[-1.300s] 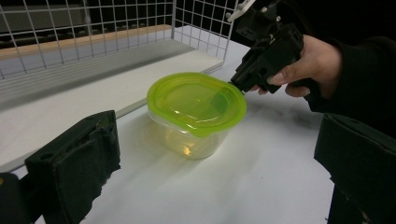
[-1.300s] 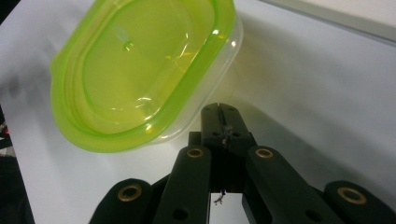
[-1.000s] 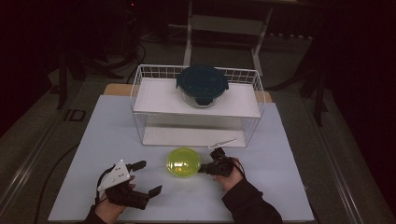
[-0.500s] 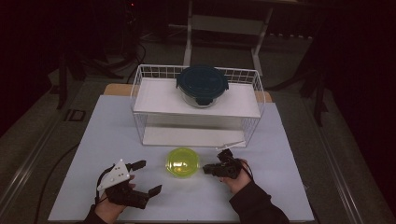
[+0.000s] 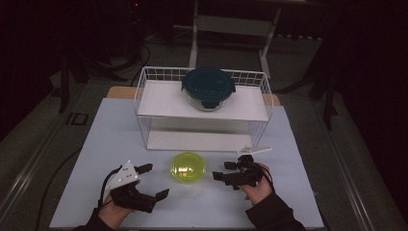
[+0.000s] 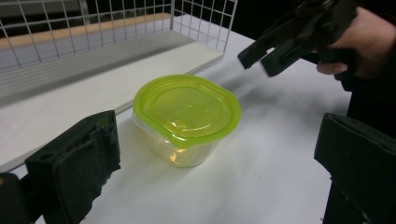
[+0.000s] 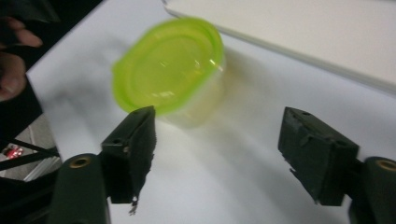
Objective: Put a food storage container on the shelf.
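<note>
a small clear container with a lime-green lid (image 5: 188,167) sits upright on the white desk (image 5: 308,192), in front of the white wire rack (image 5: 144,91) and roughly midway between the two hands. its lid is on and lies flat.

the right gripper (image 5: 226,172) is held just to the right of the container, pointing toward it, with a clear strip of desk between them. its jaws have just been opening and now stand wide apart with nothing between them; in the right gripper view the container (image 7: 170,70) lies beyond the jaw tips, closer to the left jaw, untouched.

the left gripper (image 5: 156,181) rests low near the front edge of the desk, to the left of the container and a little nearer the person. its jaws are spread wide and hold nothing. in the left gripper view the container (image 6: 187,116) stands ahead between the two jaws but apart from both, and the right gripper (image 6: 264,58) shows beyond it, off the desk surface, jaws parted.

on the rack's upper shelf sits a glass bowl with a dark teal lid (image 5: 208,86), well apart from the container below.
</note>
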